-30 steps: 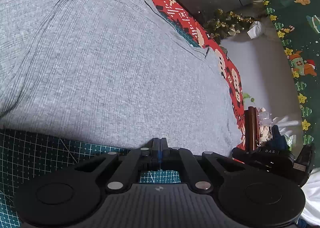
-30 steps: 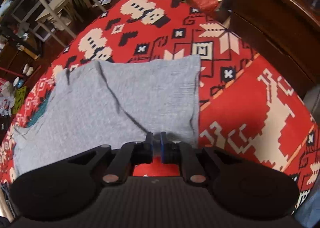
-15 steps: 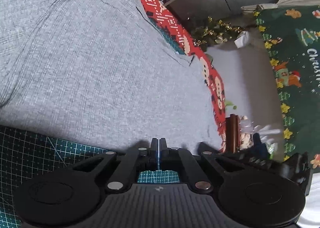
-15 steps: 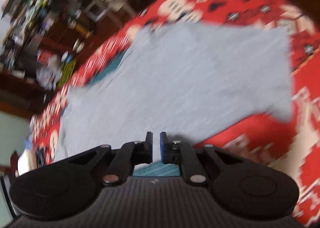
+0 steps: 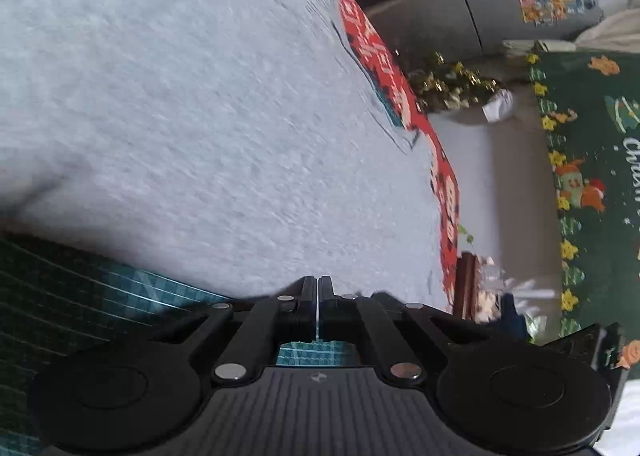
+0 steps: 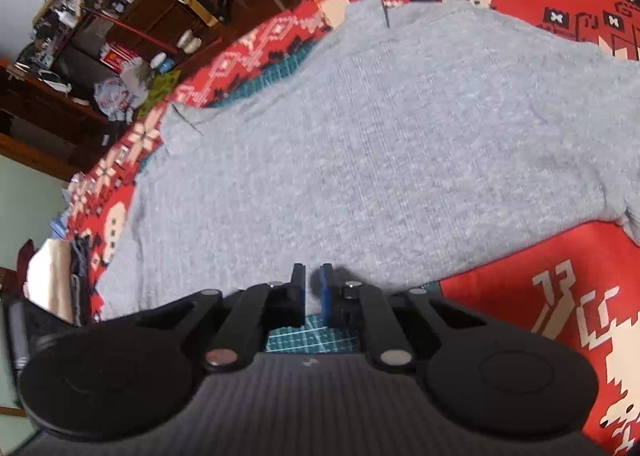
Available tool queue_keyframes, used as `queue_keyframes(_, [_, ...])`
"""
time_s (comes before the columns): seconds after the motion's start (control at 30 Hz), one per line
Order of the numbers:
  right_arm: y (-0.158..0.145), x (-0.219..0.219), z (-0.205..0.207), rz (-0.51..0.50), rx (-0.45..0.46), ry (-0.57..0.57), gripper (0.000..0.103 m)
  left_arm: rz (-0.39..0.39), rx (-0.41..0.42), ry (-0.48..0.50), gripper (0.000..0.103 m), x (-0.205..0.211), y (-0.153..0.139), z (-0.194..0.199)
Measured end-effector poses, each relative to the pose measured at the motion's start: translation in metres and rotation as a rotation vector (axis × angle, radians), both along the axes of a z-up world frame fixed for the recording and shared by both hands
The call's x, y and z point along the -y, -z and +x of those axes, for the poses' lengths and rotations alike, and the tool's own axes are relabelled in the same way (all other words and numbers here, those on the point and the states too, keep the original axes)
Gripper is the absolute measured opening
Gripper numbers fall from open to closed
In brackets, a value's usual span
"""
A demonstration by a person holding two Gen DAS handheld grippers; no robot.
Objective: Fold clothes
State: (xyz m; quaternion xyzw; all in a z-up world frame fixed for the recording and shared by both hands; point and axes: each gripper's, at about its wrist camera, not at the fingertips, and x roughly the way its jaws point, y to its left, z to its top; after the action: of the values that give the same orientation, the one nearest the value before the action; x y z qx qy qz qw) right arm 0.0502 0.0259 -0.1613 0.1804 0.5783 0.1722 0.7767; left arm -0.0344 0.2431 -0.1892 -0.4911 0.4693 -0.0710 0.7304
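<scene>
At the bottom of the left wrist view my left gripper [image 5: 319, 306] has its black fingers pressed together with nothing visible between them, tips right at the near hem of the grey ribbed knit garment [image 5: 192, 127]. If I meant to have that hem, I judge I've missed it; lifting from here would raise nothing, and that side of the fold would stay flat.

In the right wrist view my right gripper [image 6: 313, 294] shows a narrow gap between the black finger and the blue-padded one, and I see no cloth in it, only the green gridded cutting mat [image 6: 310, 336] below. The hem lies just past the tips. With so slim a gap, pushing forward could bulldoze the edge into a ridge instead of letting it slip in.

Further out, the garment fills the middle of both frames, lying mostly flat on the mat and on the red patterned Christmas tablecloth [image 6: 560, 296]. A dark crease runs near a far corner at upper centre of the right view; folding over it would lock in a wrinkle.

Farthest, towards the upper right of the left view, the garment lies close to the table edge, so a hard drag could pull it off.
</scene>
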Motion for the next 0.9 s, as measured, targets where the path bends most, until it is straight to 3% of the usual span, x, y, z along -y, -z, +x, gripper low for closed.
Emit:
queue_keyframes(0.3, [0.01,0.005,0.006,0.02,-0.033,0.01,0.007,0.08,-0.014,-0.029,0.001,-0.01,-0.01,-0.018])
queue_keyframes(0.53, [0.008,0.005,0.006,0.015,-0.033,0.002,0.007,0.236,0.023,-0.069,0.001,-0.019,-0.024,-0.032])
queue_keyframes(0.9, [0.009,0.007,0.007,0.023,-0.042,0.011,0.006,0.275,-0.017,-0.232,0.001,-0.059,-0.031,-0.064])
